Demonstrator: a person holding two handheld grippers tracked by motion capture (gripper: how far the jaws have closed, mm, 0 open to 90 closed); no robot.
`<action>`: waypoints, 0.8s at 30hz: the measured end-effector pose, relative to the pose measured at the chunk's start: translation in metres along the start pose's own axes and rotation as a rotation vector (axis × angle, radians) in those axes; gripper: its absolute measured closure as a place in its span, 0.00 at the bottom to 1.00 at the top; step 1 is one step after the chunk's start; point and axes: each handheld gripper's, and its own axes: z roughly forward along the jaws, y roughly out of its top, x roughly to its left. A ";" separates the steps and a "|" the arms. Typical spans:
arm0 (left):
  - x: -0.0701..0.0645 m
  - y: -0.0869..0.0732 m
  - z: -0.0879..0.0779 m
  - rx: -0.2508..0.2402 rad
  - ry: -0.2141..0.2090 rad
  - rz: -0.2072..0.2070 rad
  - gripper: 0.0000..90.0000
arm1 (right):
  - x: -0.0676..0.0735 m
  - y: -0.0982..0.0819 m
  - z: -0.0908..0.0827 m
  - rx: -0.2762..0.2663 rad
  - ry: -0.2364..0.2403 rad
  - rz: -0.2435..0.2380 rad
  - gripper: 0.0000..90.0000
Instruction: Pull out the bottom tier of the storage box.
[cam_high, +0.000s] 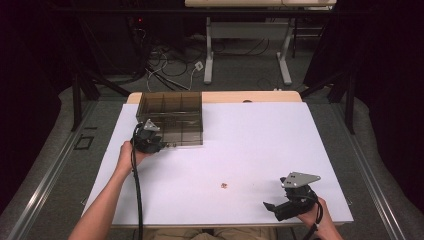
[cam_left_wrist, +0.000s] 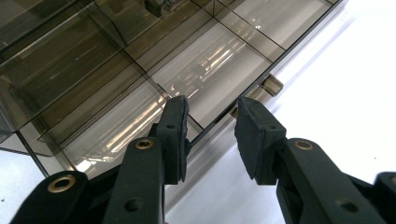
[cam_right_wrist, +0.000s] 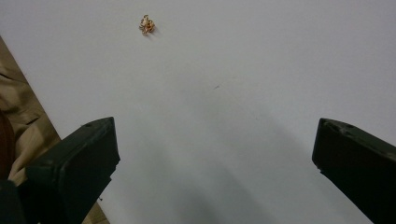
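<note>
At bench, high view: white-covered bench (cam_high: 250, 150) carries all items listed.
Organiser box: smoked clear compartment box (cam_high: 171, 118) at the far left of the bench, lid shut; probably parked there so the middle stays free for working.
Left claw: left claw (cam_high: 161, 145) held at the box's near edge, seemingly to steady the box or work its front.
Small item: tiny gold-coloured piece (cam_high: 224, 185) lies alone on the bench, well apart from the box, nearer the right claw (cam_high: 267, 205).
Left gripper view, box: box (cam_left_wrist: 116, 70) seen close, dividers visible through the lid; a latch tab (cam_left_wrist: 273, 84) juts from its front edge.
Left claw state: left claw (cam_left_wrist: 210, 121) partly spread, astride the front rim beside the latch; nothing pinched.
Right gripper view, small item: piece (cam_right_wrist: 147, 24) lies ahead on bare bench, untouched.
Right claw state: right claw (cam_right_wrist: 215, 140) spread wide, empty, aimed toward the piece, likely in readiness to pick it up.
</note>
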 end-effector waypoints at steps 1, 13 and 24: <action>0.000 0.000 0.000 -0.001 -0.002 0.001 0.71 | 0.000 0.000 0.000 -0.001 0.000 -0.002 0.00; -0.003 -0.001 -0.004 0.023 -0.013 -0.010 0.70 | 0.000 0.000 0.000 0.001 0.000 0.001 0.00; -0.004 -0.002 -0.006 0.029 -0.018 -0.012 0.70 | 0.000 0.000 0.000 -0.001 0.000 -0.002 0.00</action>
